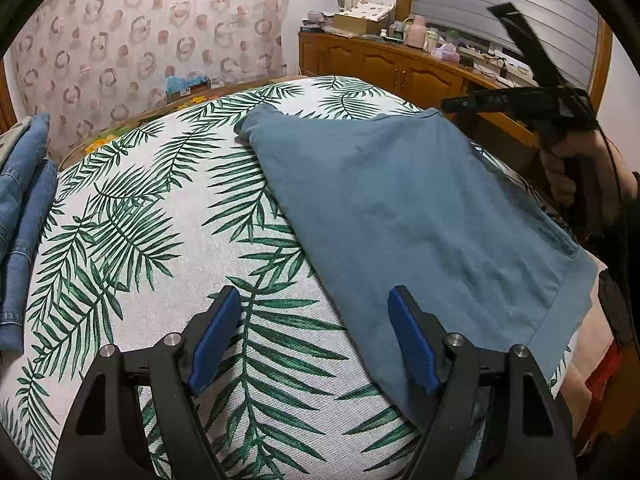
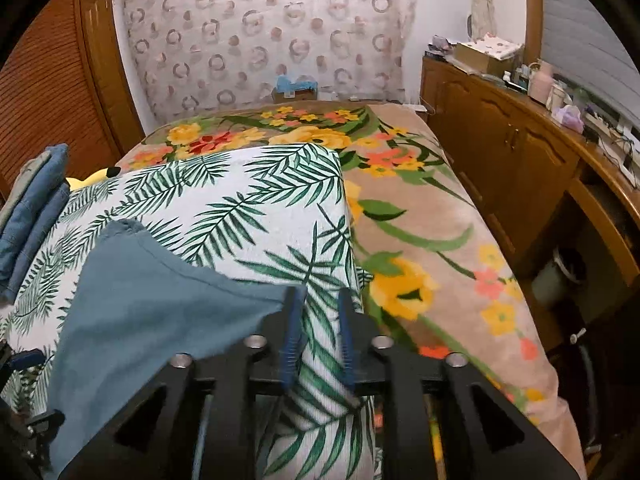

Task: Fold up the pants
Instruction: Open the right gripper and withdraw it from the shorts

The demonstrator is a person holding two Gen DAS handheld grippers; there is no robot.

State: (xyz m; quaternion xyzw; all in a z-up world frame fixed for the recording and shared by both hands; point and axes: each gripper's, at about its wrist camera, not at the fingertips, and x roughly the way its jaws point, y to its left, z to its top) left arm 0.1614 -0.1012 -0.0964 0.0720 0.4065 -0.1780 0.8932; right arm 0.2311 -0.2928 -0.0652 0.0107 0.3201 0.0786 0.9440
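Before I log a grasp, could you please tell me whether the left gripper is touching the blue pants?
Cannot tell. In the left wrist view the left gripper has its jaws wide open, empty between them; its right finger overlaps the edge of the blue pants, so contact is unclear.

Left gripper [image 1: 314, 334]: jaws spread wide, blue pads [image 1: 214, 340] angled outward, nothing between them. Right gripper [image 2: 318, 334]: jaws nearly parallel with a narrow gap, holding nothing. In the left view, right gripper raised at upper right, handle gripped by right hand [image 1: 562, 176].
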